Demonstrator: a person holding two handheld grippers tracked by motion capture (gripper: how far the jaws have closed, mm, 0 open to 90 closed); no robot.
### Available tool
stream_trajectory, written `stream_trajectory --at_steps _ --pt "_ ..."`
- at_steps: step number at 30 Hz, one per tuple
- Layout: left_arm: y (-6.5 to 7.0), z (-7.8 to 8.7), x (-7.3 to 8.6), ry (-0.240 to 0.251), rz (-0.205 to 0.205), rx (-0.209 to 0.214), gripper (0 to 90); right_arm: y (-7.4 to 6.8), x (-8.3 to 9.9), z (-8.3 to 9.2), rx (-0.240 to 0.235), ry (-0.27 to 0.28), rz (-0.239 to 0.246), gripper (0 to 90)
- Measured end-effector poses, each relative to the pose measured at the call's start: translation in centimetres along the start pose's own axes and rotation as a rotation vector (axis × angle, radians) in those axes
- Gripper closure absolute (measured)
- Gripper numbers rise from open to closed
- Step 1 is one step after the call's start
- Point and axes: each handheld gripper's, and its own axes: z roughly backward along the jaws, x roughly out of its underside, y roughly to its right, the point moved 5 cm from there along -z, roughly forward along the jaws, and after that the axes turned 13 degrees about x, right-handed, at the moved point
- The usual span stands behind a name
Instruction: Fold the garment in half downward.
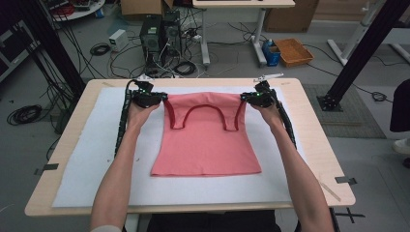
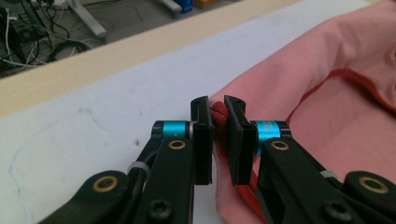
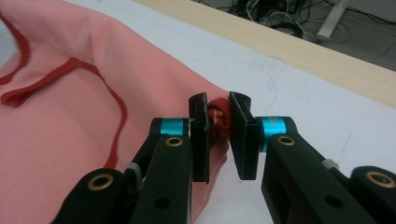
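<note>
1. Nearest, the person's two forearms (image 1: 121, 169) reach in over the front edge of the table (image 1: 309, 140), one on each side of a pink tank top (image 1: 205, 140).
2. Flat on a white mat (image 1: 87, 145), the tank top has its hem toward the front edge and its dark red straps (image 1: 203, 108) toward the far edge.
3. Farther on, the left gripper (image 2: 218, 128) is clamped on bunched red fabric at the top's far left corner.
4. Likewise, the right gripper (image 3: 219, 123) pinches the far right corner.
</note>
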Motion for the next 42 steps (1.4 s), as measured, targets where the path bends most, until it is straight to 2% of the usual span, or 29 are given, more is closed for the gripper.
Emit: stream_trajectory --at_steps 6,13,19,34,38,42 --pt "0.9 0.5 1.9 -0.009 0.012 0.035 81.8 -0.7 1.3 0.7 -0.028 -0.003 0.025 79.3" --pt "2.3 0.8 4.0 -0.029 -0.013 0.054 81.8 -2.0 3.6 1.6 -0.064 -0.028 0.069 79.3" --pt "3.8 1.4 6.0 -0.051 -0.026 0.087 81.8 -2.8 6.1 2.2 -0.097 -0.053 0.069 79.3" --pt "7.1 3.3 9.1 -0.059 -0.094 0.136 81.8 -4.9 9.3 6.0 -0.157 -0.011 0.101 79.3" --pt "7.9 3.8 10.0 -0.046 -0.093 0.161 81.8 -5.4 10.5 6.8 -0.175 -0.006 0.108 79.3" --pt "8.6 4.1 10.7 -0.053 -0.1 0.178 81.8 -5.8 11.3 7.4 -0.183 -0.009 0.126 79.3"
